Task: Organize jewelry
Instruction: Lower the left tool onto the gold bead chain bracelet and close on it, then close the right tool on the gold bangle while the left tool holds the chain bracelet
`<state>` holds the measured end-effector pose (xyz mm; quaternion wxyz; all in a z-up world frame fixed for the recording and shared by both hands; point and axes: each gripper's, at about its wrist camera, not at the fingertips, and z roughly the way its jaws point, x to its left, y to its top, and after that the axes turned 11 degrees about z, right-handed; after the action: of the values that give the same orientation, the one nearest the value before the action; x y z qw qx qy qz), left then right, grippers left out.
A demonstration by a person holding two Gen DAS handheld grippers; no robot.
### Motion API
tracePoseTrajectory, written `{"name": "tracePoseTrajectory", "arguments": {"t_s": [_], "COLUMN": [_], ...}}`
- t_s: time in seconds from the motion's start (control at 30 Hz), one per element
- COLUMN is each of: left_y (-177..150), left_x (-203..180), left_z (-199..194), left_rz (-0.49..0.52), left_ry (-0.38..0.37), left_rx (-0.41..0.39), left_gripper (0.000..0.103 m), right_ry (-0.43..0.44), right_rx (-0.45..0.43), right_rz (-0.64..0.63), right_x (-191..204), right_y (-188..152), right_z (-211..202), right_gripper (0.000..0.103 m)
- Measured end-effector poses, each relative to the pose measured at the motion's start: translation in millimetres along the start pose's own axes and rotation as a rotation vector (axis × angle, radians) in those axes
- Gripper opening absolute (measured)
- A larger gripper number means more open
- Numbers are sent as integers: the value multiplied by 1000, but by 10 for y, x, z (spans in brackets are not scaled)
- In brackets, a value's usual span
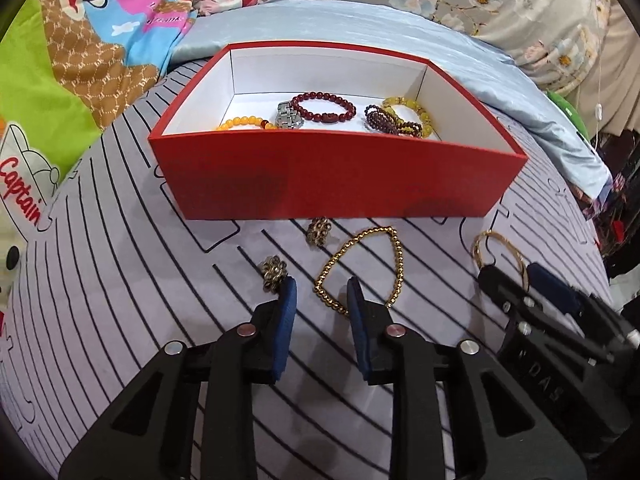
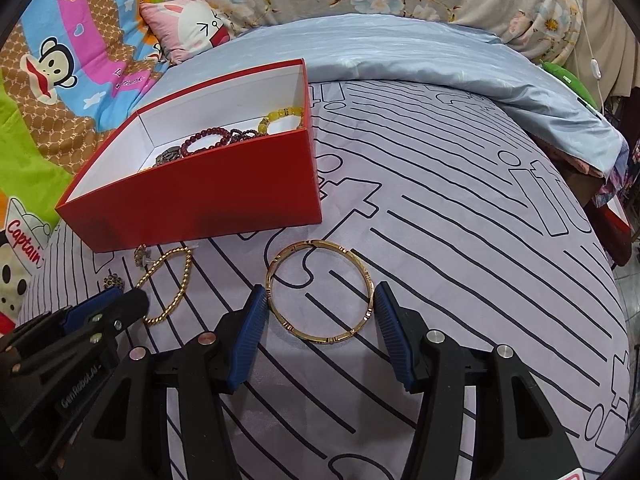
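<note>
A red box point(image 1: 332, 176) with a white inside holds several bead bracelets and a metal watch band. On the striped cover before it lie a gold bead bracelet point(image 1: 394, 256), two small dark-gold earrings point(image 1: 274, 273) point(image 1: 319, 230) and a gold bangle point(image 2: 320, 290). My left gripper point(image 1: 322, 292) is open, its fingers straddling the near end of the bead bracelet. My right gripper point(image 2: 320, 300) is open, its pads on either side of the bangle, close to its rim. The box also shows in the right wrist view point(image 2: 208, 204).
The work surface is a bed with a lilac black-striped cover point(image 2: 460, 240). A pale blue quilt point(image 2: 400, 52) lies behind, cartoon bedding point(image 1: 60, 60) at left, floral fabric point(image 1: 520, 0) at the back. The bed edge drops off at right.
</note>
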<state>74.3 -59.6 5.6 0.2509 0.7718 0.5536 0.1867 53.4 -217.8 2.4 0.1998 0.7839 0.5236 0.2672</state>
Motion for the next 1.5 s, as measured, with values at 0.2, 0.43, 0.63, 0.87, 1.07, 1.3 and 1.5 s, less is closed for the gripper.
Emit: {"name": "tracePoseTrajectory", "arguments": {"t_s": [0.2, 0.43, 0.63, 0.87, 1.07, 1.3, 1.5], "left_y": [-150, -310, -330, -340, -335, -337, -306], "left_x": [46, 139, 214, 230, 268, 295, 335], "left_z": [-100, -210, -221, -224, -229, -273, -359], "left_rz": [44, 65, 48, 39, 22, 8, -4], "left_ry": [22, 29, 20, 8, -15, -23, -31], "left_rx": [0, -1, -6, -14, -12, -12, -29], "left_gripper": [19, 15, 4, 4, 3, 3, 3], "right_ry": [3, 1, -4, -27, -13, 7, 21], "right_rx": [0, 2, 3, 1, -2, 2, 19], "right_rz": [2, -4, -11, -30, -1, 36, 43], "right_x": [-3, 10, 24, 59, 7, -51, -65], "right_y": [-2, -34, -51, -41, -52, -194, -338], "right_z": [-3, -24, -16, 10, -25, -175, -299], "right_gripper": [53, 53, 53, 53, 53, 53, 53]}}
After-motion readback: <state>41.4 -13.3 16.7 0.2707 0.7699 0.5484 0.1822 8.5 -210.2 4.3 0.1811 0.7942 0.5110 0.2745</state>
